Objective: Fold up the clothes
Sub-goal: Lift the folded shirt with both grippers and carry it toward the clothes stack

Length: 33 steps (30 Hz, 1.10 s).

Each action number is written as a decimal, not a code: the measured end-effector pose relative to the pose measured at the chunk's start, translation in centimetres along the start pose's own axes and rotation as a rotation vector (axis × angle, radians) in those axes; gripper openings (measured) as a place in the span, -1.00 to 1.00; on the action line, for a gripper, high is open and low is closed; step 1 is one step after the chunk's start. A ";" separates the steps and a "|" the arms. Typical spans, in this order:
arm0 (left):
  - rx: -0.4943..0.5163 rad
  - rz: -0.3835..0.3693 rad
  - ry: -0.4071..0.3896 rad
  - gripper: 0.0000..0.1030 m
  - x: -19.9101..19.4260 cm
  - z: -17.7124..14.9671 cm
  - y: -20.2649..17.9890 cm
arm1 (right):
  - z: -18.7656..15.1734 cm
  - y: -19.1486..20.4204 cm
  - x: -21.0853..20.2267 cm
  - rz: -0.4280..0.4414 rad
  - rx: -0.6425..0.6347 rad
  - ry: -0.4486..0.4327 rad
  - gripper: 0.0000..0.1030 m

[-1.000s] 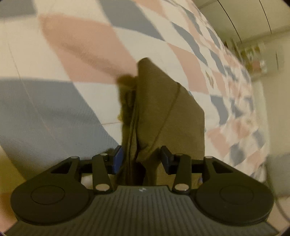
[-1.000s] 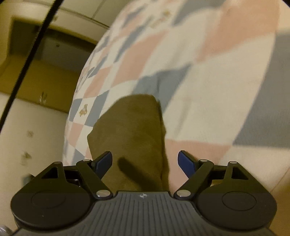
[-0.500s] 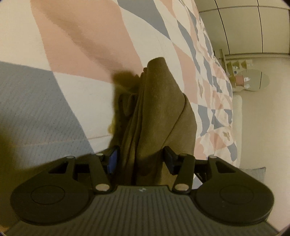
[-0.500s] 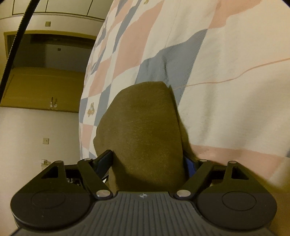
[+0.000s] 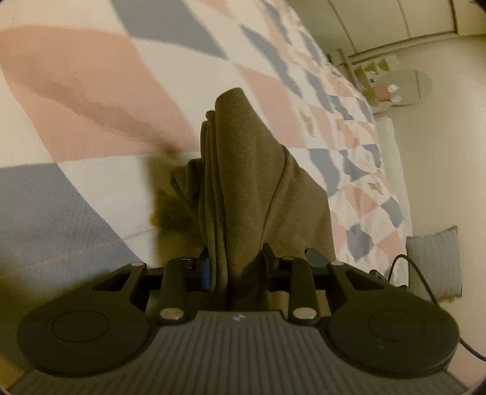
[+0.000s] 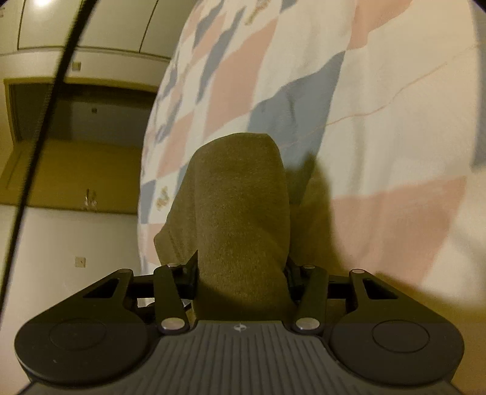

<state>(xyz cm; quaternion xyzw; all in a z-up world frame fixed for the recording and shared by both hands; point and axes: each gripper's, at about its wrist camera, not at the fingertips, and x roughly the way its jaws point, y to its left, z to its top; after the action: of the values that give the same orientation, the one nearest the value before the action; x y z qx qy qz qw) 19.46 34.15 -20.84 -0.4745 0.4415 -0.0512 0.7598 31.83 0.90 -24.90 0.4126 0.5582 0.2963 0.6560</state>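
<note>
A bed (image 5: 91, 100) under a quilt of pink, grey-blue and white patches fills both views. Past its far edge stand pale wardrobe panels (image 5: 425, 18) and a small round mirror (image 5: 407, 86). A grey cushion (image 5: 434, 264) lies beside the bed. A dark doorway (image 6: 82, 115) opens in a cream wall.

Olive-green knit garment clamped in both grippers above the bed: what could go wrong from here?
1. The left gripper pinches several bunched layers of the olive-green knit garment; one layer could slip out and spoil the fold.
2. The right gripper holds a thick rounded wad, so edges may land misaligned on the pink, blue and white checked quilt.
</note>
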 end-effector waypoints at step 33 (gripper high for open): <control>0.043 0.044 -0.408 -0.50 -41.8 -21.9 -5.8 | -30.5 22.5 -12.4 0.232 -0.159 0.123 -0.07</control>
<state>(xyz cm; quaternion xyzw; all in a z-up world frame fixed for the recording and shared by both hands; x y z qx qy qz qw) -19.61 36.96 6.19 -0.4490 0.2874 0.0534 0.8443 1.12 7.72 -0.37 0.4019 0.5208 0.4381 0.6126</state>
